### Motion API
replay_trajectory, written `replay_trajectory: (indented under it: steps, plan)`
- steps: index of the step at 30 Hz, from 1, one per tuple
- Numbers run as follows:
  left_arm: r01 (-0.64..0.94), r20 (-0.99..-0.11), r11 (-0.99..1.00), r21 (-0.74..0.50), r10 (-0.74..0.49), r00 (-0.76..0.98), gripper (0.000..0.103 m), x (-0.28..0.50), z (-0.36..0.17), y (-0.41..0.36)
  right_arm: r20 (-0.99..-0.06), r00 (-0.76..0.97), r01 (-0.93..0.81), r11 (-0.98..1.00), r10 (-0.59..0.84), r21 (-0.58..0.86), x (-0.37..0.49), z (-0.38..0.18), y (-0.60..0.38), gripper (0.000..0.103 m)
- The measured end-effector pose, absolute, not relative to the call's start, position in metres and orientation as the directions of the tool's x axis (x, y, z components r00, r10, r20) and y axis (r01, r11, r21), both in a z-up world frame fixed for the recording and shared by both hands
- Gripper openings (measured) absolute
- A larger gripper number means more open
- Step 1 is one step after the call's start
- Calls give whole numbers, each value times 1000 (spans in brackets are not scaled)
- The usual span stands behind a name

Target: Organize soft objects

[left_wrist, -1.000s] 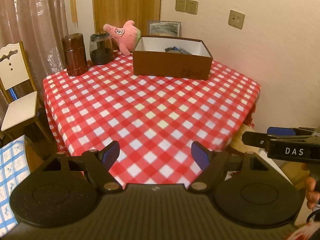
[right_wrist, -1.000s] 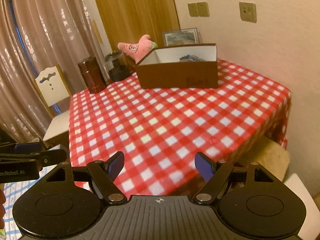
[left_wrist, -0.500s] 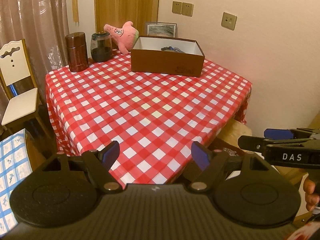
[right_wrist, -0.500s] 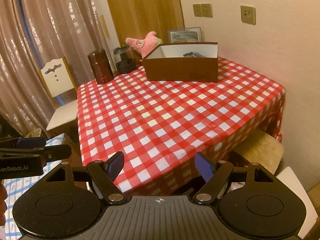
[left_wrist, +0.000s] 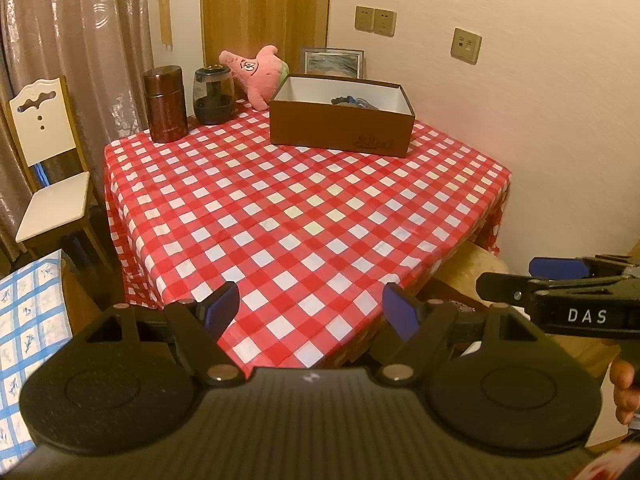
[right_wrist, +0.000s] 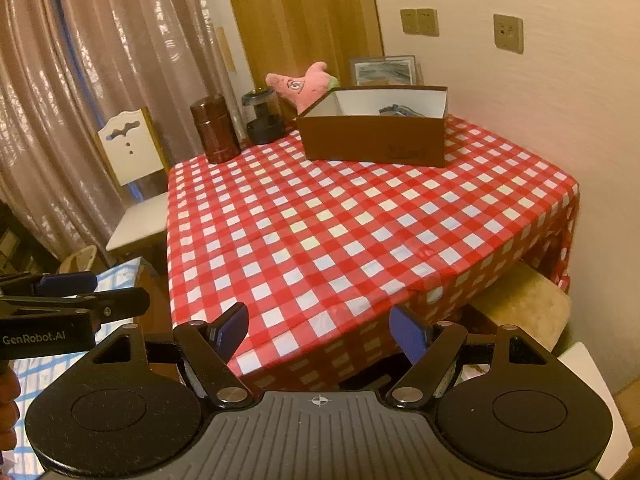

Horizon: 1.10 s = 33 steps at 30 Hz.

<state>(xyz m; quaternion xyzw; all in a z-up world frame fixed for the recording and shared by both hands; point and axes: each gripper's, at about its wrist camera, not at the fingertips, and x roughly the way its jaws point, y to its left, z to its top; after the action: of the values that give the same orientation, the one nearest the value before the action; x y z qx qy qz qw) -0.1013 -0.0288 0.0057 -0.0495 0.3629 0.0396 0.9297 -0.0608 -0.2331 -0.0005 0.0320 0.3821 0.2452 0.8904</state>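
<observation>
A brown cardboard box (left_wrist: 340, 128) (right_wrist: 372, 140) stands at the far side of a table with a red-and-white checked cloth (left_wrist: 300, 216) (right_wrist: 340, 232). Dark soft items (left_wrist: 354, 102) (right_wrist: 398, 110) lie inside it. A pink plush toy (left_wrist: 256, 74) (right_wrist: 304, 86) leans behind the box's left corner. My left gripper (left_wrist: 310, 306) is open and empty, off the table's near corner. My right gripper (right_wrist: 320, 326) is open and empty, also off the near edge. Each gripper shows at the side of the other's view: the right one (left_wrist: 556, 280), the left one (right_wrist: 80, 292).
A dark brown canister (left_wrist: 165, 104) (right_wrist: 214, 128) and a glass jar (left_wrist: 213, 96) (right_wrist: 262, 120) stand at the table's far left. A white chair (left_wrist: 48, 176) (right_wrist: 132, 184) is left of the table. A beige stool (right_wrist: 520, 300) sits under its right side. A blue checked cloth (left_wrist: 28, 340) lies low left.
Both grippers have pulled back and away from the table; the table and box look smaller and farther. Both stay open and empty.
</observation>
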Motion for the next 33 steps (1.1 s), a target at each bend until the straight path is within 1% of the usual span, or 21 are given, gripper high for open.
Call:
replay_trajectory:
  steps: [33]
  plan:
    - [-109,-674,992,-66,36,738,77,-110,8,-44,-661,584,-424,871,472,248,-63,1,-248,77]
